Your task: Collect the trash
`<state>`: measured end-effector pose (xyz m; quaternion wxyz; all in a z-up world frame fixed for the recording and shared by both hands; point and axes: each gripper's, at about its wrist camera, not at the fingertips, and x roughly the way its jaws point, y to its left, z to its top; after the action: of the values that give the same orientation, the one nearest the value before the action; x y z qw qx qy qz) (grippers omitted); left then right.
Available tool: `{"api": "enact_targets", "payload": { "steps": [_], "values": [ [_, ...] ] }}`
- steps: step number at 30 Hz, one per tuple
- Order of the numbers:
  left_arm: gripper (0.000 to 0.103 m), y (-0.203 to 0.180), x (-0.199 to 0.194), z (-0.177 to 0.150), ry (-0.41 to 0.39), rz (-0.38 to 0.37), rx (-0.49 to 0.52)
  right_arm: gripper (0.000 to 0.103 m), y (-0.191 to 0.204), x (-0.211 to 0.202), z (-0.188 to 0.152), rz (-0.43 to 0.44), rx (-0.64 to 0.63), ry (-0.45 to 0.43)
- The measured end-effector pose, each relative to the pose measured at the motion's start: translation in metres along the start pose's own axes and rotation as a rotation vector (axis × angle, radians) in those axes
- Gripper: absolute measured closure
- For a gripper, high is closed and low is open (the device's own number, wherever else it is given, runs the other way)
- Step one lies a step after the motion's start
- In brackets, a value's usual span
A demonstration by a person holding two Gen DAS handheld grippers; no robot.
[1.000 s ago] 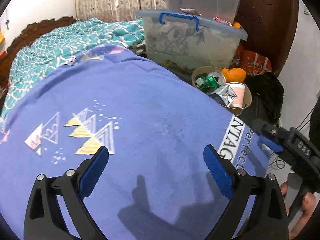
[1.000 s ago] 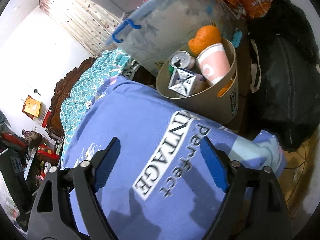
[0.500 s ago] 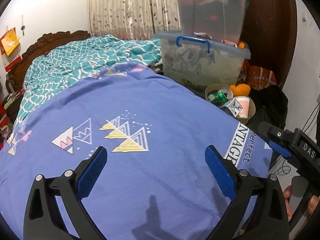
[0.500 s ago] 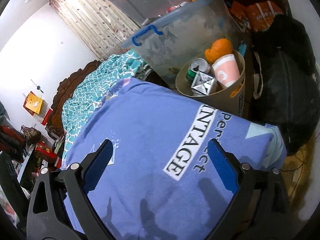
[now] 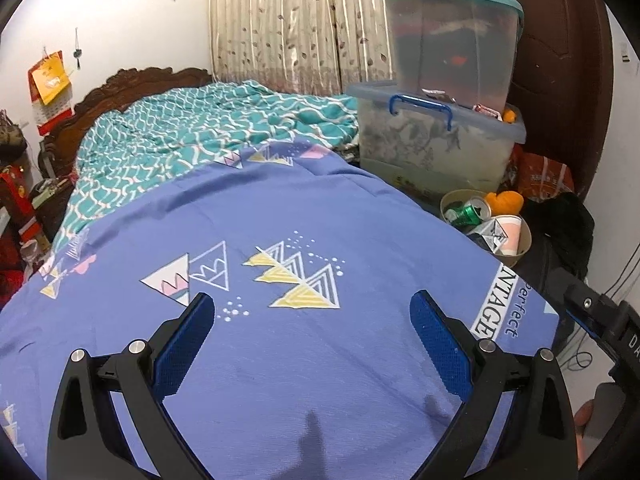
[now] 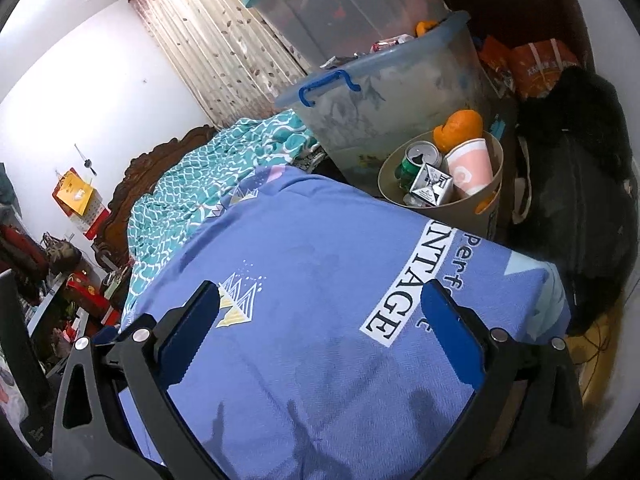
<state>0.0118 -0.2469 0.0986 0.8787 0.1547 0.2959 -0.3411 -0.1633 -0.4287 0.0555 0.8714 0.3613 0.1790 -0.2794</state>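
We're holding both grippers spread wide with nothing in them, the left gripper (image 5: 312,322) and the right gripper (image 6: 320,312) hovering over the blue bedsheet (image 5: 280,208). The trash is sitting in the bin (image 6: 476,210) past the bed's corner: a green can (image 6: 416,160), a pink cup (image 6: 470,170), a small carton (image 6: 432,184) and an orange peel (image 6: 458,128).
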Motion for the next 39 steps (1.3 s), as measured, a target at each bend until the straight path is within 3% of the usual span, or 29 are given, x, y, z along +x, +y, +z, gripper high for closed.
{"api": "enact_targets", "payload": {
  "steps": [11,21,27,39],
  "values": [
    [0.009,-0.005,-0.016,0.001,-0.054,0.083,0.028,0.003,-0.010,-0.002,-0.009,-0.034,0.053,0.009],
    [0.009,-0.008,-0.026,0.002,-0.083,0.101,0.013,0.003,-0.007,-0.025,-0.012,-0.038,0.033,-0.091],
    [0.009,-0.008,-0.032,0.001,-0.093,0.127,0.005,0.003,-0.009,-0.024,-0.019,-0.005,0.047,-0.052],
    [0.009,0.001,-0.037,-0.001,-0.093,0.157,-0.025,0.003,-0.011,-0.024,-0.025,-0.029,0.060,-0.051]
  ]
}}
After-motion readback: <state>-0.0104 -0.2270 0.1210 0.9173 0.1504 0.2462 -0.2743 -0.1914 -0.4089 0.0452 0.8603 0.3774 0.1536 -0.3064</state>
